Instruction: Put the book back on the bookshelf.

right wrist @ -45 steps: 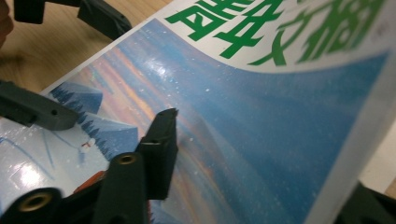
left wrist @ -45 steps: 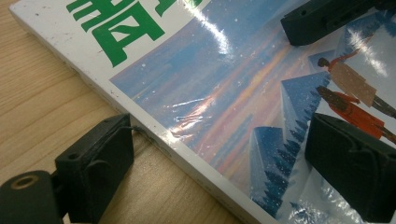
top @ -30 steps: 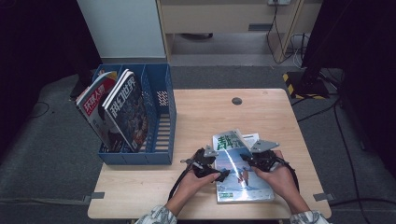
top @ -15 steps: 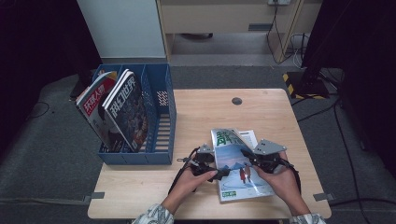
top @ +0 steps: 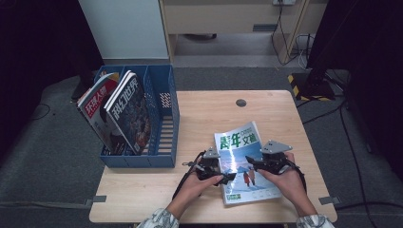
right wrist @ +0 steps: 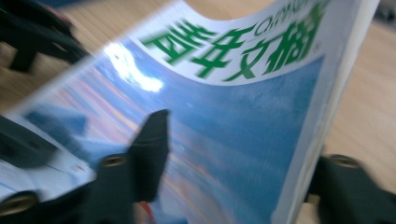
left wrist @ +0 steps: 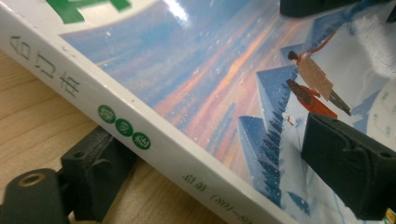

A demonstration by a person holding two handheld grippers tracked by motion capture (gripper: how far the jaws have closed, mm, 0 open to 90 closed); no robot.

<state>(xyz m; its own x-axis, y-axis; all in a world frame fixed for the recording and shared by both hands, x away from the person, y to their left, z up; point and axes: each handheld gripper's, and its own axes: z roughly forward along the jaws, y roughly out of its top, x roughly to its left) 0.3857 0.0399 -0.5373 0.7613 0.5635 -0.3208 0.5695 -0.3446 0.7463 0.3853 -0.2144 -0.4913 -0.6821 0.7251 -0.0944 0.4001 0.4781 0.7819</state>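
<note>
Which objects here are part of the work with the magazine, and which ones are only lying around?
In the job:
- green-titled magazine
- left gripper, jaws astride its spine edge
- right gripper, jaws astride its other edge

Lying about:
- blue file rack
- two magazines standing in it
- table

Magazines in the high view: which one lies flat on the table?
The blue-and-white magazine between the grippers; the other two stand upright in the blue rack.

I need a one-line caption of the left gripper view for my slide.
The left gripper straddles the spine edge of a magazine on the wooden table, one jaw beneath, one above the cover.
</note>
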